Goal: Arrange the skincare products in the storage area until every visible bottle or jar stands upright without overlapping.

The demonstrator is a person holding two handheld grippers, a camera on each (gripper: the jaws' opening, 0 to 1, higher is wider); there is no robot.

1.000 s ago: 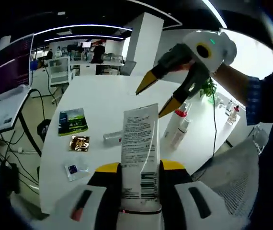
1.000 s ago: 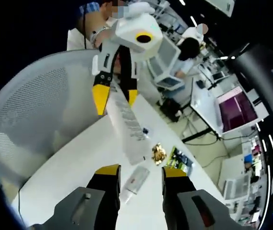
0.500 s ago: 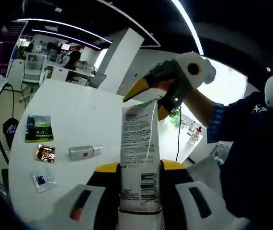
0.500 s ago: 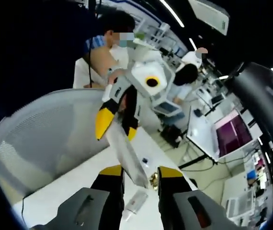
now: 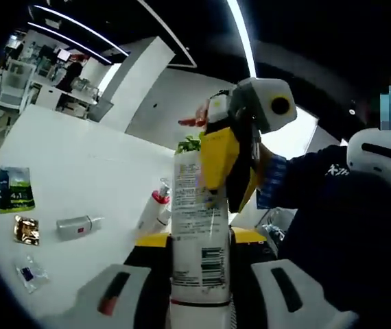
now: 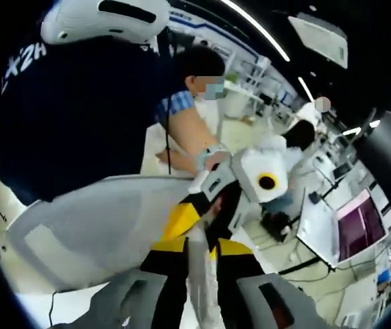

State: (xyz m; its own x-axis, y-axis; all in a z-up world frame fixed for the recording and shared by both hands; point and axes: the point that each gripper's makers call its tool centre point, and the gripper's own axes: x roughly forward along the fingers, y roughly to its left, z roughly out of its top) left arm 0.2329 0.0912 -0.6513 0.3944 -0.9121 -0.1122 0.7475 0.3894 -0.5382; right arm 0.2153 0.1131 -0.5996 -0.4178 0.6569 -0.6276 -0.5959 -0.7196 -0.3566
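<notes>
Left gripper view: the left gripper [image 5: 197, 240] is holding a white tube [image 5: 197, 226] by its lower end, jaws closed against its sides at the bottom centre of the frame. The tube's long axis is running straight up the frame, in line with the jaws, and its flat printed face is turned toward the camera. The right gripper [image 5: 233, 164] is reaching in from the upper right, its yellow jaws lying over the tube's upper end; whether they are pressing on it or merely lying alongside cannot be told.

Right gripper view: the tube [image 6: 197, 274] is rising between the right gripper's [image 6: 194, 250] own jaws at bottom centre, seen edge-on as a pale strip. The jaws are standing narrow on either side of it, but contact cannot be confirmed. The left gripper [image 6: 202, 209] is sitting just beyond, at the far end of the tube.

The relation that matters: the tube is spanning the two grippers, each lined up on one end, well above the white surface [image 5: 65, 154]. In the left part of the left gripper view, a small bottle [image 5: 77, 225] and other bottles [image 5: 156, 209] are lying flat on that surface, beside sachets [image 5: 16, 190]. Judged from this, the tube is not yet standing upright on the surface.
</notes>
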